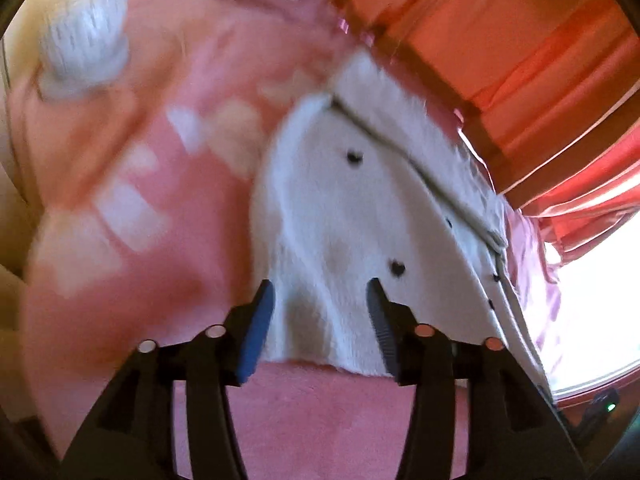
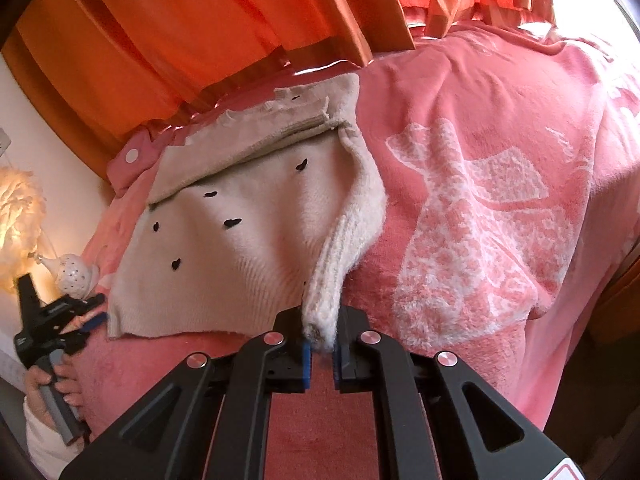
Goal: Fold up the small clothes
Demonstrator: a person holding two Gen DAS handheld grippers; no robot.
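Right gripper (image 2: 320, 350) pinching sleeve cuff (image 2: 322, 320) | left gripper (image 1: 320, 316) wide, empty, over hem | cream sweater (image 2: 240, 216) on pink blanket (image 2: 480, 200), by orange curtain (image 2: 200, 20) | top folded; sleeve, body remain

Both wrist views looked low and close along their fingers across the pink blanket (image 2: 500, 128) toward the orange curtains (image 2: 200, 20). They shared the cream sweater (image 1: 340, 208); the right view also caught the left gripper (image 2: 94, 314).
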